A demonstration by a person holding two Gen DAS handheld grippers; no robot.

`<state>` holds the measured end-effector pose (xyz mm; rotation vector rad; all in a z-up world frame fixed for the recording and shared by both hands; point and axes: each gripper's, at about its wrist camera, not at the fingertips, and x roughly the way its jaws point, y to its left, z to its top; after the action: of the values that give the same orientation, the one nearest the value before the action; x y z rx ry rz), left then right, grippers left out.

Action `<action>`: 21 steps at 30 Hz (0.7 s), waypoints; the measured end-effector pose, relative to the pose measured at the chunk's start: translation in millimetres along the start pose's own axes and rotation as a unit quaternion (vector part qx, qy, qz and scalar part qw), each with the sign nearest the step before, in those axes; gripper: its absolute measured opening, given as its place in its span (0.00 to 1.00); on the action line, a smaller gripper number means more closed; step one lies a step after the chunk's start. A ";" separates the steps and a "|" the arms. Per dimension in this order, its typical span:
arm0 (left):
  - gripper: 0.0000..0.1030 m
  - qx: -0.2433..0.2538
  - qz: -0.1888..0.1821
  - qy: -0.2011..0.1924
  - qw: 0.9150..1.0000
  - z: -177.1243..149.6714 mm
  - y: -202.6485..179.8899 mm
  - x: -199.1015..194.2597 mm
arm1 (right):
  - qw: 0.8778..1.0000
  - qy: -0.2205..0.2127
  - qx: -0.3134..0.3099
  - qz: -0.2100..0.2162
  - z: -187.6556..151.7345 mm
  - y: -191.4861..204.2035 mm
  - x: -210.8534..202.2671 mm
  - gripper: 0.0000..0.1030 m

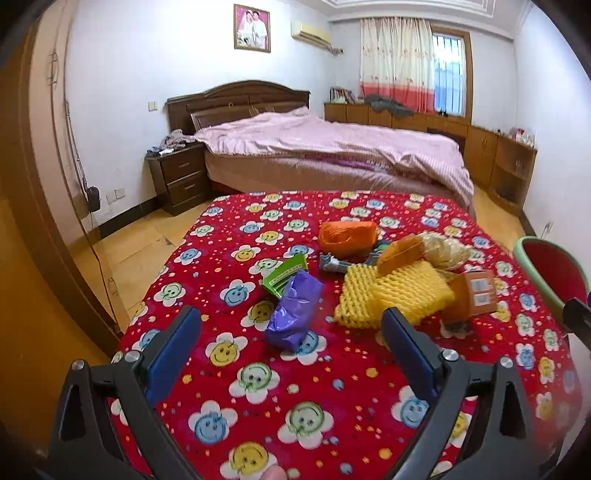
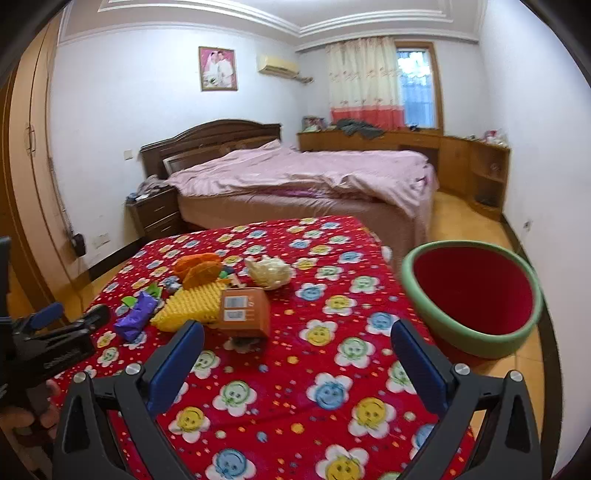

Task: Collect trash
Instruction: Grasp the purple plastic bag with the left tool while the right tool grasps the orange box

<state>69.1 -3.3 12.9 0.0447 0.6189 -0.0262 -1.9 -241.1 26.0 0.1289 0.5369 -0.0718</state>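
A red smiley-flower cloth (image 2: 314, 354) fills mid-frame, trash pile (image 2: 207, 295) at centre-left clear of its edges, red bin (image 2: 469, 332) beyond the right edge, and both the left gripper (image 1: 291, 321) and right gripper (image 2: 297, 332) spread empty.

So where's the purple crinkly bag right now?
The purple bag lies on the red smiley-flower cloth, just ahead of the open left gripper. It sits left of the yellow foam net, with a green packet tucked right behind it.

Pink-quilted bed (image 1: 332, 147), nightstand (image 1: 177, 177), framed photo (image 1: 252, 27).
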 end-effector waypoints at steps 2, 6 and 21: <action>0.94 0.006 0.003 0.014 1.000 2.6 1.2 11.9 | 1.000 0.016 -0.002 0.005 5.0 2.3 9.5 1.00; 0.94 0.006 -0.007 0.052 0.999 5.3 7.6 36.5 | 0.999 0.054 -0.002 0.009 9.9 9.7 34.3 1.00; 0.48 -0.008 -0.061 0.124 0.990 -7.1 3.3 95.9 | 0.989 0.137 -0.006 0.056 3.1 19.5 115.4 0.85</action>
<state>143.2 -0.7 -48.5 -0.0054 0.8709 -0.1351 100.6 -226.2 -28.7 0.1590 0.8041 0.0606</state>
